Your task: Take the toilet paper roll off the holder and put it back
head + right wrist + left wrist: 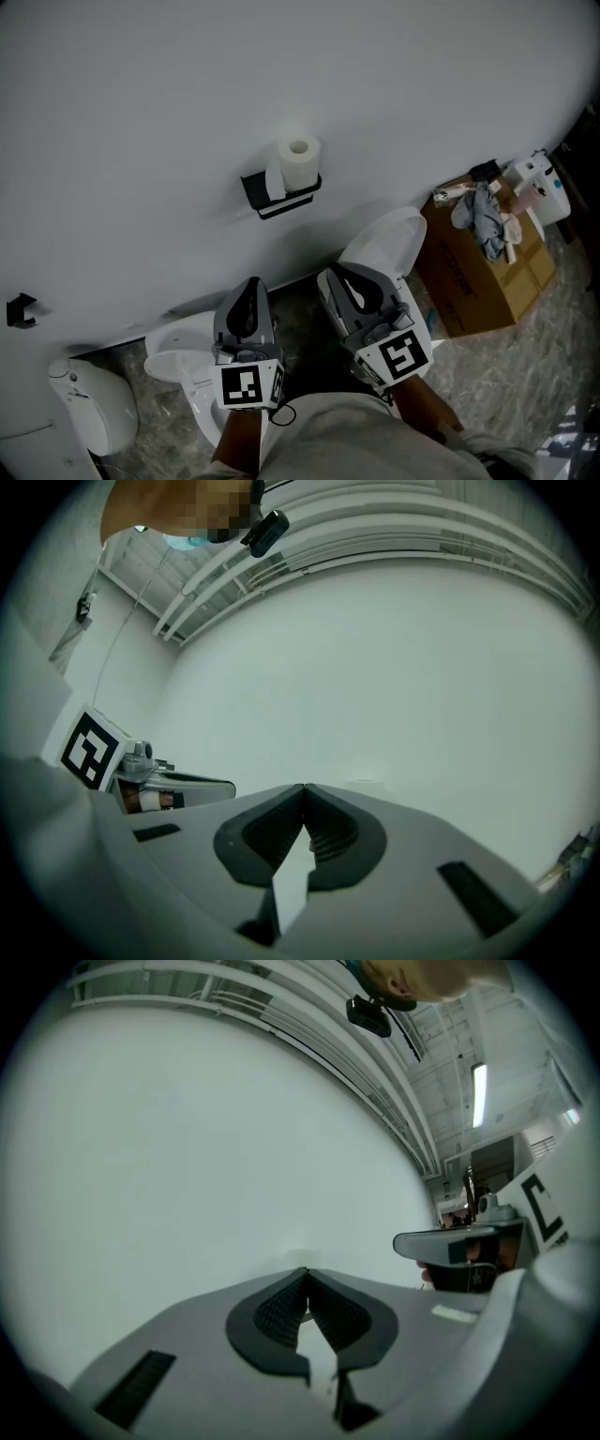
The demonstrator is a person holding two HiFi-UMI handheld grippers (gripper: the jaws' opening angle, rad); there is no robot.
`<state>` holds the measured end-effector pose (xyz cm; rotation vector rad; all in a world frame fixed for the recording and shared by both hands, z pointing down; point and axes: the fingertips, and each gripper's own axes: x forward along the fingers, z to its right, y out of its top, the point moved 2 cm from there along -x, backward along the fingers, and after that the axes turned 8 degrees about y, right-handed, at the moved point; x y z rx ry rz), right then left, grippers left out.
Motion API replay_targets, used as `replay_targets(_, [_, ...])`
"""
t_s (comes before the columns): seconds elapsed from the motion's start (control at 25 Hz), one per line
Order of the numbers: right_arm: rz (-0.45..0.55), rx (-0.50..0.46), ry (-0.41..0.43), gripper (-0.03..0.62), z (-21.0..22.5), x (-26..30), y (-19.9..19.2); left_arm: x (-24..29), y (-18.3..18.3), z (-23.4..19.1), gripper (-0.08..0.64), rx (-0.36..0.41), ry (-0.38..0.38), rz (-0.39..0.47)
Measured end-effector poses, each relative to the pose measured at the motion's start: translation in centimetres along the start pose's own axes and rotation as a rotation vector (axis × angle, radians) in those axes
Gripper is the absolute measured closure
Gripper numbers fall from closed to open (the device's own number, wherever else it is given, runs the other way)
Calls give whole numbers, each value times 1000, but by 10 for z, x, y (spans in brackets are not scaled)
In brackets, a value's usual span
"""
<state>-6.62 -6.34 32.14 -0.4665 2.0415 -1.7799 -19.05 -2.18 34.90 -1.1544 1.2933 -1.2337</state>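
White toilet paper roll (pixel 298 161) sits untouched on the black wall holder (pixel 272 199). Left tool (pixel 306 1279) and right tool (pixel 305 794) are both closed tight, empty. Next up, I'd guess: reach in and open.

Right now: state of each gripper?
Left gripper: closed, holding nothing.
Right gripper: closed, holding nothing.

Bathroom corner: toilet (pixel 174 353), wall holder (pixel 256 192) with toilet paper roll (pixel 299 162).
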Motion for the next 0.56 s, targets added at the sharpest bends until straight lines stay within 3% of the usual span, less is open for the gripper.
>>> replay_targets(0.56, [4, 4, -32, 589, -5, -2, -1, -2, -3, 4, 549, -7, -19, -6])
